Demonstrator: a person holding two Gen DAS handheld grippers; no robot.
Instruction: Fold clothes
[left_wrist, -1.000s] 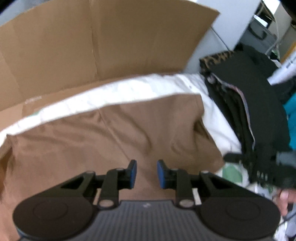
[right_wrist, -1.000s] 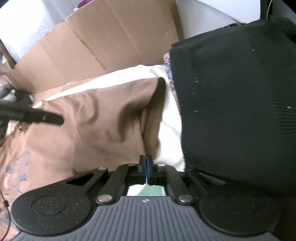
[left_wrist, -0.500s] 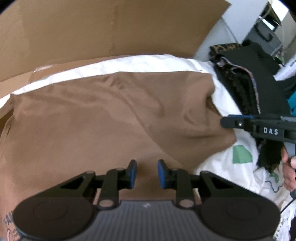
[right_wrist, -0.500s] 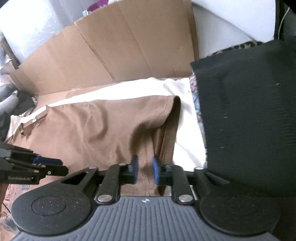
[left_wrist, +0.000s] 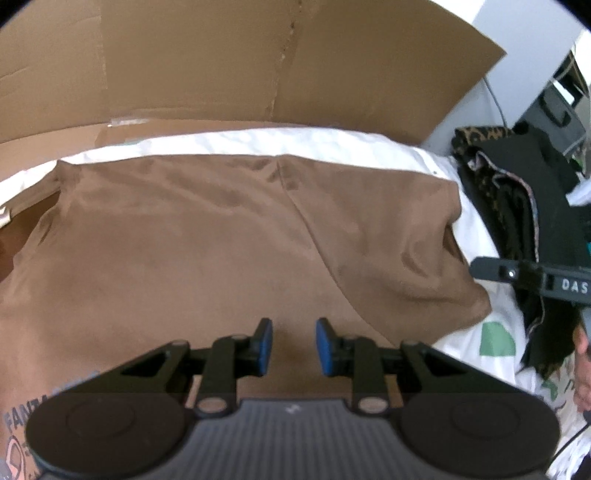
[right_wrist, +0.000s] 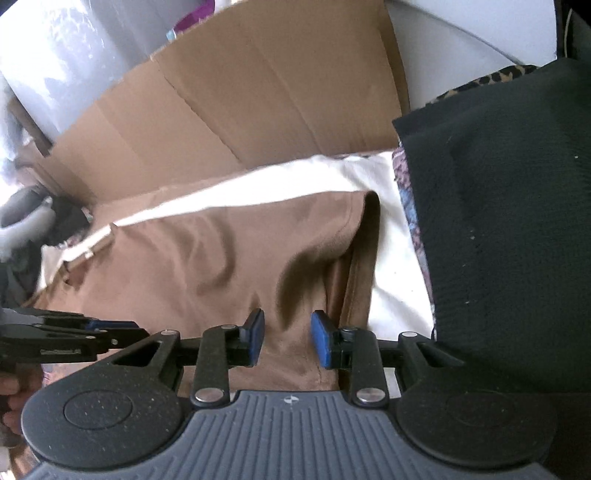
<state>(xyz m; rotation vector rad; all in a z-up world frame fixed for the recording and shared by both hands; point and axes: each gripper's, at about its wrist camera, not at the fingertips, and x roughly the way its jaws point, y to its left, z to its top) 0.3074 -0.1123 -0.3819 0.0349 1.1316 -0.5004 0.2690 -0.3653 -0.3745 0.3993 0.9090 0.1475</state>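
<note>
A brown garment (left_wrist: 229, 236) lies spread flat on a white sheet (left_wrist: 280, 140), its right sleeve (left_wrist: 436, 266) rumpled near the sheet's edge. My left gripper (left_wrist: 293, 347) hovers open over the garment's near part, nothing between its blue pads. In the right wrist view the same brown garment (right_wrist: 207, 266) shows a folded, raised right edge (right_wrist: 362, 251). My right gripper (right_wrist: 287, 338) is open just above the cloth near that edge, holding nothing. The right gripper's tip (left_wrist: 491, 269) also shows at the right of the left wrist view.
Cardboard panels (left_wrist: 258, 62) stand behind the sheet. A stack of dark and leopard-print clothes (right_wrist: 502, 229) lies right of the garment. A printed graphic (left_wrist: 18, 424) shows at the garment's lower left. A person's hand (left_wrist: 580, 365) is at the far right.
My right gripper went from shut to open and let go of the garment's edge. The garment now lies flatter and both grippers have drawn back from it.
</note>
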